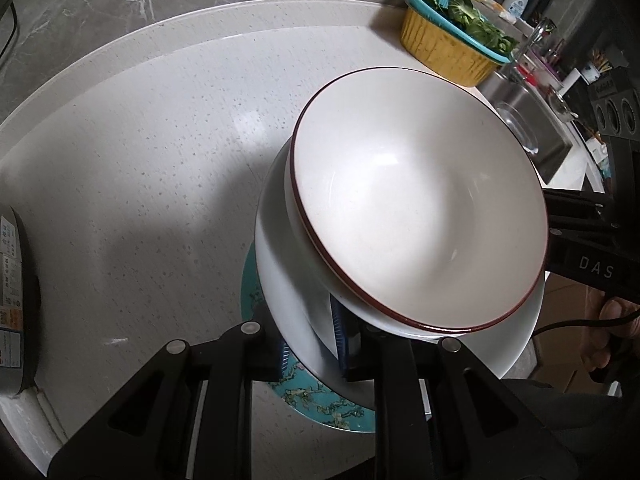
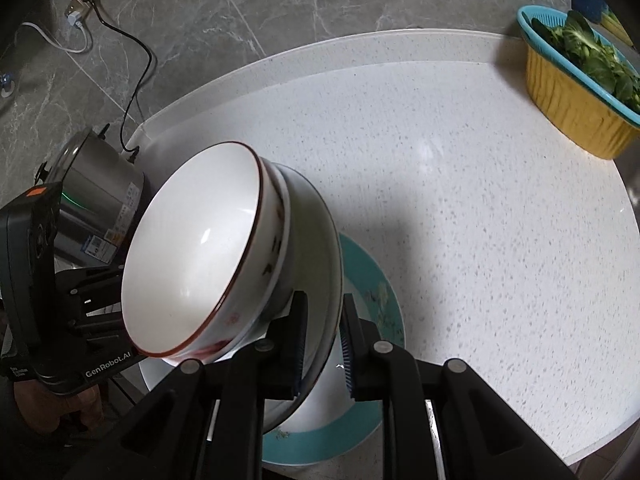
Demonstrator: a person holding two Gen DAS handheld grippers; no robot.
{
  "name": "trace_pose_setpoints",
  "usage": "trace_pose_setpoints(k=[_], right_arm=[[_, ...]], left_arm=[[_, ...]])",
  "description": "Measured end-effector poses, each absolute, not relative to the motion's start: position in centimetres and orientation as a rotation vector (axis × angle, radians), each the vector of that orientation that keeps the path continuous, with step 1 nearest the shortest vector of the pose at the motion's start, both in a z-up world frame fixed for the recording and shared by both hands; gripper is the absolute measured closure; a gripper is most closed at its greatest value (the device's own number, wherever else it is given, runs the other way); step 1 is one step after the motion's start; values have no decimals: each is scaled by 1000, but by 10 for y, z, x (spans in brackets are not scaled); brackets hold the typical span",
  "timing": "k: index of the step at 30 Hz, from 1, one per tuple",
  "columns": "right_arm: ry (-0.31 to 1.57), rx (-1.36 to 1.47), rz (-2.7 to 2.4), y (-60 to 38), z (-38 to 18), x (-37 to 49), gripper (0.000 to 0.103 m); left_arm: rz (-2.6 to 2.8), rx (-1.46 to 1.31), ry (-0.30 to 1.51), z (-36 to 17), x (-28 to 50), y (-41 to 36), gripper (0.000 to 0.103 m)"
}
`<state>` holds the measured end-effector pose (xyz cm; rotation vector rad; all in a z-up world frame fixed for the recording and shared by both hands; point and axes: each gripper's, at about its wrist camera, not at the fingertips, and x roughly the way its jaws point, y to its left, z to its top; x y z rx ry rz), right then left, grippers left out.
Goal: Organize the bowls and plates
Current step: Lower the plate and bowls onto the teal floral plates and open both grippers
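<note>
A white bowl with a brown rim (image 1: 416, 208) (image 2: 192, 256) sits tilted inside a larger white bowl (image 1: 288, 296) (image 2: 316, 248). My left gripper (image 1: 312, 340) is shut on the larger bowl's near rim, with its blue pads on either side of the wall. On the opposite side my right gripper (image 2: 324, 344) is shut on the same rim. Each gripper shows in the other's view: the right gripper (image 1: 580, 240) and the left gripper (image 2: 80, 304). Beneath the bowls lies a teal patterned plate (image 1: 324, 404) (image 2: 372, 280). Whether the bowl touches it I cannot tell.
The speckled white counter (image 1: 140, 140) (image 2: 460, 200) spreads behind the stack. A yellow basket holding a teal strainer of greens (image 1: 448, 48) (image 2: 576, 96) stands at the back right, by the sink (image 1: 532, 132). A steel pot (image 2: 96, 200) with a cord stands at the left.
</note>
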<state>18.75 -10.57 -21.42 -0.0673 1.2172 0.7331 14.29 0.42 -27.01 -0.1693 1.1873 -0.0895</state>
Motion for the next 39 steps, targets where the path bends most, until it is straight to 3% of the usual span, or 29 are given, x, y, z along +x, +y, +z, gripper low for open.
trace_pose_setpoints(k=[39], right_arm=[[1219, -60, 737, -122, -257, 158, 85]], left_arm=[[-93, -122, 1227, -313, 141, -15, 88]])
